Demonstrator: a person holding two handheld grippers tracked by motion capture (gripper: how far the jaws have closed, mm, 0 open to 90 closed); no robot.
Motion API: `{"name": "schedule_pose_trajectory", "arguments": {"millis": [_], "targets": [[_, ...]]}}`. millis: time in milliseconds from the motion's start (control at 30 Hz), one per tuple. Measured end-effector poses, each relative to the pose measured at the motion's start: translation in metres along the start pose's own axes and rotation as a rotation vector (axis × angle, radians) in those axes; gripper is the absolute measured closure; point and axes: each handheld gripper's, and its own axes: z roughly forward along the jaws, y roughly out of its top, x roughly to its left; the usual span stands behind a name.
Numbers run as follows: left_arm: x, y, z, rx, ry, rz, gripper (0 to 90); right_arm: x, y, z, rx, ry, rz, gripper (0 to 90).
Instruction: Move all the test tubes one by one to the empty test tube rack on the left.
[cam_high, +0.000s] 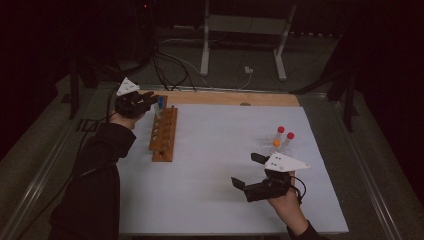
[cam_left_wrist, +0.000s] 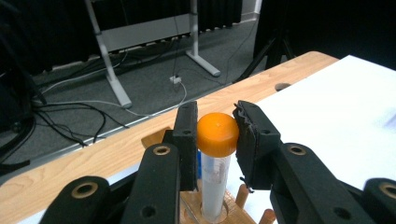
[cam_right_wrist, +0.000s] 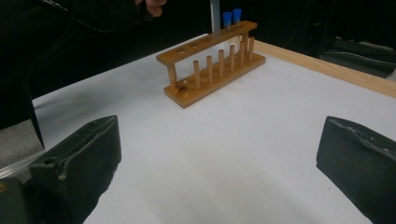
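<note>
Left gripper, extended forward over the far end of the wooden rack near the table's far left edge; the person's left forearm, in a dark sleeve, runs up from the bottom of the high view. In the left gripper view its jaws stand on either side of the orange cap of a clear tube: the left pad touches the cap, the right pad sits just beside it with a sliver of gap, so whether the grip is clenched or loosened cannot be told. The tube stands upright in a hole of the rack. Two blue-capped tubes stand at the same far end of the rack, seen in the right gripper view. Right gripper, held low over the near right part of the table, jaws spread wide and holding nothing, pointing left toward the rack; the right hand enters from the bottom edge. Two red-capped tubes and one orange-capped tube lie on the table just beyond the right gripper.
</note>
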Motion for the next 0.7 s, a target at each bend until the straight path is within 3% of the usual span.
{"name": "schedule_pose_trajectory", "arguments": {"millis": [700], "targets": [[-0.006,-0.032,0.025,0.074,0.004,0.001,72.0,-0.001,-0.001,0.0,0.004,0.008,0.005,0.0]]}}
